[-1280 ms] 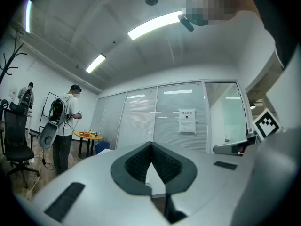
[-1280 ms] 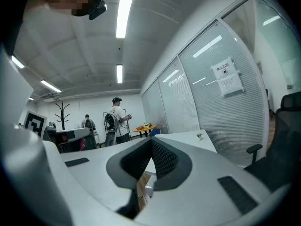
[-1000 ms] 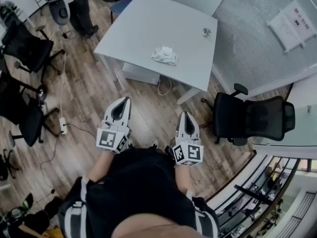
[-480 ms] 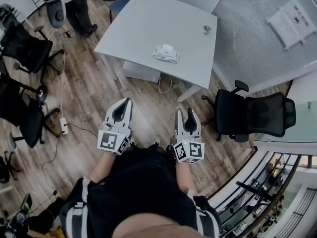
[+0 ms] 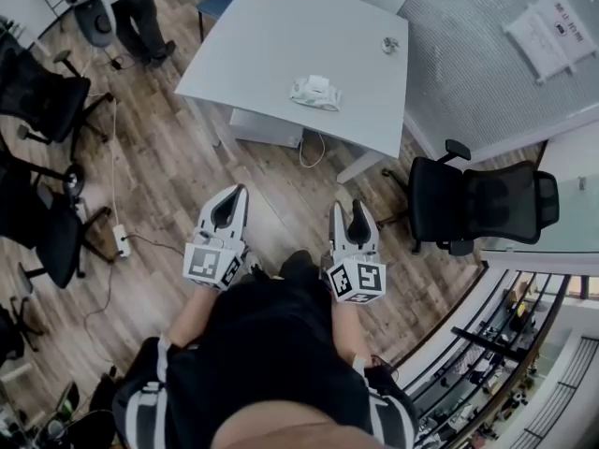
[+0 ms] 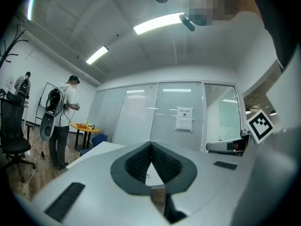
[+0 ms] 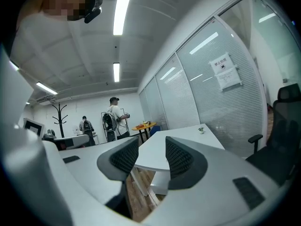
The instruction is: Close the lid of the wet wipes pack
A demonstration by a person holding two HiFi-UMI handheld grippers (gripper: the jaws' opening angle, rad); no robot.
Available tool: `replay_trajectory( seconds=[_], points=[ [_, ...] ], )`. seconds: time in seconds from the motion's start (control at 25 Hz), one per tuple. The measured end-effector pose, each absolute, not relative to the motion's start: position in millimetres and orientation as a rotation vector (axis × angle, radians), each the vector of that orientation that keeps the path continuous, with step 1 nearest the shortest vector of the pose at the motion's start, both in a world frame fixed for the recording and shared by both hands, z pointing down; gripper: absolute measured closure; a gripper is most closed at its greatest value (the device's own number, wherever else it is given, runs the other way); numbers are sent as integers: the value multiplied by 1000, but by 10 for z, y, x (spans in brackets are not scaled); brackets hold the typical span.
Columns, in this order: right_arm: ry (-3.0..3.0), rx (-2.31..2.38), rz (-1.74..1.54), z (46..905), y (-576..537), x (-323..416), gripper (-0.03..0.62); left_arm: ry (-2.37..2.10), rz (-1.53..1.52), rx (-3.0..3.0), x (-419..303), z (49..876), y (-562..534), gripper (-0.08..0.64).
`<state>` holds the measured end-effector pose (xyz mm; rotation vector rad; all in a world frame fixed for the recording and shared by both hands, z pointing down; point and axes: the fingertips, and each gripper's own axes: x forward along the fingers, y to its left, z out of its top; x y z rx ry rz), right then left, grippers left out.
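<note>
Risk, approach: chair (image 5: 477, 204) stands off the near right corner of the tabletop (image 5: 281, 36) and a cable (image 5: 312, 162) loops under its edge. Walking in could snag either.
Risk, lid: pack (image 5: 314, 93) looks light and lies loose. A one-sided push on the lid would likely skid it rather than snap it shut, so brace it.
Risk, aim: lid too small to read from here. Guessing the hinge side wrong could crumple the flap.
Grip state: left hand-held gripper (image 6: 151, 147) pressed together, empty; right hand-held gripper (image 7: 151, 142) jaws opening, nothing between them.
Pack location: mid-tabletop, toward the near edge, well apart from both.
Surface: white, smooth, otherwise bare except a small item (image 5: 389, 45) at the far right.
Room: wood floor (image 5: 168, 185), blinded glass wall (image 5: 477, 82), bystander (image 5: 140, 7) far left.
</note>
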<state>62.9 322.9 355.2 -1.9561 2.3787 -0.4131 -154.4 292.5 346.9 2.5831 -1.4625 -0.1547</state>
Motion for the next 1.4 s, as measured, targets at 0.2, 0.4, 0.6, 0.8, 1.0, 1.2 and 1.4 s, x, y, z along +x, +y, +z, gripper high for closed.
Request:
replay_trajectory(
  seconds=[0.2, 0.4, 0.6, 0.8, 1.0, 1.2, 1.4],
  points=[
    [2370, -1968, -438, 3633, 3054, 632, 405, -1430, -132, 2587, -1528, 3552, 2727, 541],
    [2364, -1957, -442, 3759, 2577, 787, 405, -1454, -87, 2599, -1360, 3561, 2269, 541],
    [2389, -1919, -465, 3853, 1853, 1014, 405, -1469, -70, 2613, -1077, 3621, 1616, 541],
    [2454, -1866, -467, 3843, 1073, 1263, 405, -1511, -30, 2612, -815, 3615, 890, 541],
    [2522, -1798, -466, 3839, 403, 1402, 405, -1538, 54, 2632, -646, 3738, 351, 541],
    [2557, -1786, -505, 3946, -204, 1528, 408, -1412, 173, 2714, -452, 3949, -141, 541],
    [2627, -1798, -553, 4239, -873, 1586, 408, -1217, 448, 2825, -181, 4490, -775, 538]
  ],
)
